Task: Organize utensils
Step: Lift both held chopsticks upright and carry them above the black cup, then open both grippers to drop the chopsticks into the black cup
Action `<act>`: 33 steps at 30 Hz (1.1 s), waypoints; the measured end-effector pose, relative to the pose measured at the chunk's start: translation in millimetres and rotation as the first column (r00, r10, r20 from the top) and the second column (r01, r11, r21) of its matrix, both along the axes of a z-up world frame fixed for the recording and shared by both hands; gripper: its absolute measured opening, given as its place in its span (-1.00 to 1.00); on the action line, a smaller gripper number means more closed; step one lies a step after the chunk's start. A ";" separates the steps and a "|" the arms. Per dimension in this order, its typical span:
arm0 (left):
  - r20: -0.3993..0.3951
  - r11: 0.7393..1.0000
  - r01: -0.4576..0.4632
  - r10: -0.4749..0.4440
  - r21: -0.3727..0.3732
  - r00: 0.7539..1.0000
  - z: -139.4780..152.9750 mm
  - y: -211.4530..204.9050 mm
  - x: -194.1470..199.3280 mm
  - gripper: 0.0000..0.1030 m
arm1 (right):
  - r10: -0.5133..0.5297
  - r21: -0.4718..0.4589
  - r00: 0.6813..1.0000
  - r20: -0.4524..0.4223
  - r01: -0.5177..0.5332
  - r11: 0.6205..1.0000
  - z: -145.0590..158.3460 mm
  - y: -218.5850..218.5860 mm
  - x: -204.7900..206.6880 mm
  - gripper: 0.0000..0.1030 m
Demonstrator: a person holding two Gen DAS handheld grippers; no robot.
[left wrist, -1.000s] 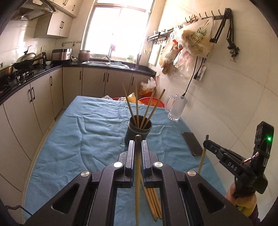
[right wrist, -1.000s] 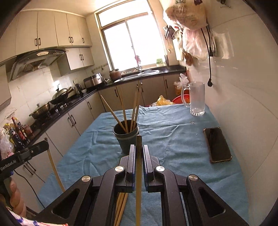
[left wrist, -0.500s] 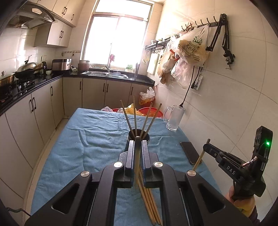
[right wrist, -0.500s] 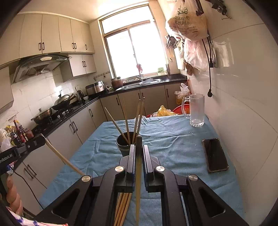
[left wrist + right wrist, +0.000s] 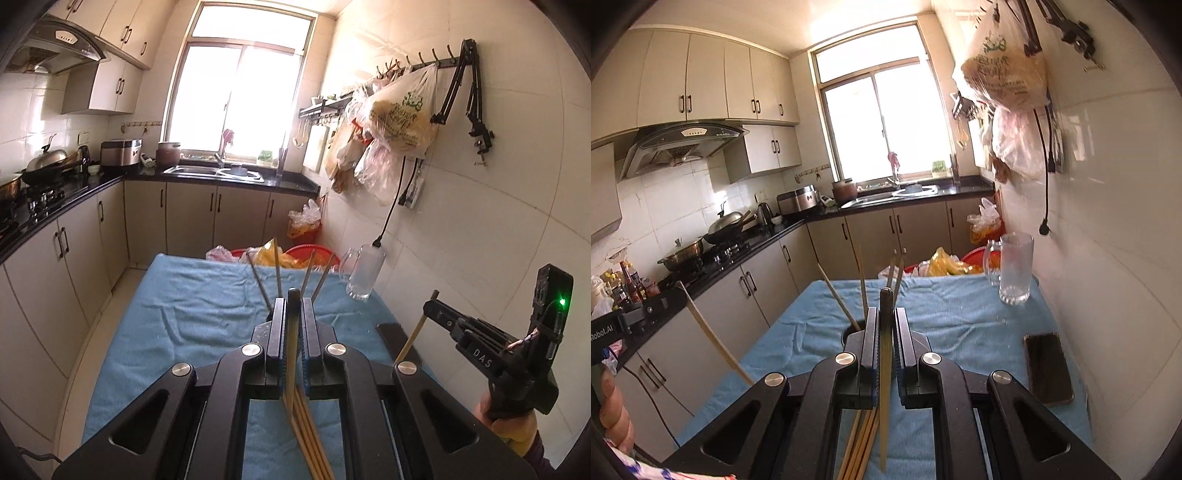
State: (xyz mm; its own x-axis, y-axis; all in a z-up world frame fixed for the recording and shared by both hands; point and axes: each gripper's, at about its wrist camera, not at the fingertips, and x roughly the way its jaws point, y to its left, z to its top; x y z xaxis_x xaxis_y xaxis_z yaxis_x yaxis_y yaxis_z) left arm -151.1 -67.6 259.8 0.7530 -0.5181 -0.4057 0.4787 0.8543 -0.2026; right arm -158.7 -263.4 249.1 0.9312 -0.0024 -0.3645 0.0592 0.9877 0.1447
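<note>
My left gripper (image 5: 293,314) is shut on a wooden chopstick (image 5: 291,354) held high above the blue-clothed table (image 5: 184,314). My right gripper (image 5: 885,317) is shut on another chopstick (image 5: 885,387). It shows at the right of the left wrist view (image 5: 436,312). The dark holder cup (image 5: 849,332) is mostly hidden behind the fingers. Several chopsticks (image 5: 277,273) stand in it. Loose chopsticks (image 5: 310,443) lie on the cloth below the grippers, also in the right wrist view (image 5: 860,439).
A glass mug (image 5: 1014,273) stands at the table's far right. A black phone (image 5: 1047,367) lies by the tiled wall. Counters with pans (image 5: 720,230) run along the left. Plastic bags (image 5: 399,118) hang on the wall hooks.
Both grippers have risen with their chopsticks. The cup has dropped in view and is now mostly hidden behind the fingers.
</note>
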 end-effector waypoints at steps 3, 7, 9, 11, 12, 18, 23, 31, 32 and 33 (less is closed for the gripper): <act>0.020 1.000 0.011 -0.011 -0.016 1.000 18.2 -3.6 11.7 -0.88 | 0.003 -0.009 1.000 0.029 -0.002 1.000 16.0 1.6 11.3 -0.85; 0.060 1.000 0.018 -0.017 -0.022 0.998 41.5 -14.3 31.2 -0.88 | -0.002 -0.016 0.997 0.075 0.003 1.000 39.3 1.7 31.0 -0.85; 0.075 1.000 0.013 -0.012 -0.020 0.997 52.0 -22.1 44.5 -0.88 | -0.003 -0.012 0.995 0.100 0.004 1.000 51.5 2.6 44.4 -0.85; 0.082 1.000 0.007 -0.005 -0.019 0.997 59.1 -31.1 58.4 -0.88 | -0.006 -0.009 0.992 0.122 0.007 1.000 61.3 3.2 56.2 -0.85; 0.082 1.000 0.007 -0.005 -0.020 0.997 61.3 -35.2 65.0 -0.88 | -0.007 -0.006 0.991 0.132 0.007 1.000 66.3 3.4 63.6 -0.85; 0.027 1.000 0.006 -0.006 -0.023 1.000 60.1 -63.3 116.4 -0.88 | -0.012 -0.017 0.989 0.150 0.014 1.000 77.2 9.5 101.7 -0.85; -0.013 1.000 -0.012 0.013 0.025 1.000 33.1 -86.2 153.2 -0.88 | -0.039 -0.047 0.991 0.126 0.046 0.998 55.5 13.5 129.5 -0.85; -0.143 0.996 -0.033 0.044 0.080 0.989 -27.3 -94.7 184.3 -0.88 | -0.053 0.014 0.998 -0.031 0.054 0.998 -8.9 -3.2 167.7 -0.85; -0.158 0.996 -0.033 0.046 0.080 0.986 -32.0 -93.0 185.3 -0.88 | -0.053 0.019 0.997 -0.049 0.054 0.998 -15.5 -5.4 170.8 -0.85; -0.164 0.996 -0.034 0.047 0.079 0.985 -33.7 -91.9 185.2 -0.88 | -0.053 0.025 0.997 -0.061 0.054 0.998 -19.5 -6.7 172.9 -0.85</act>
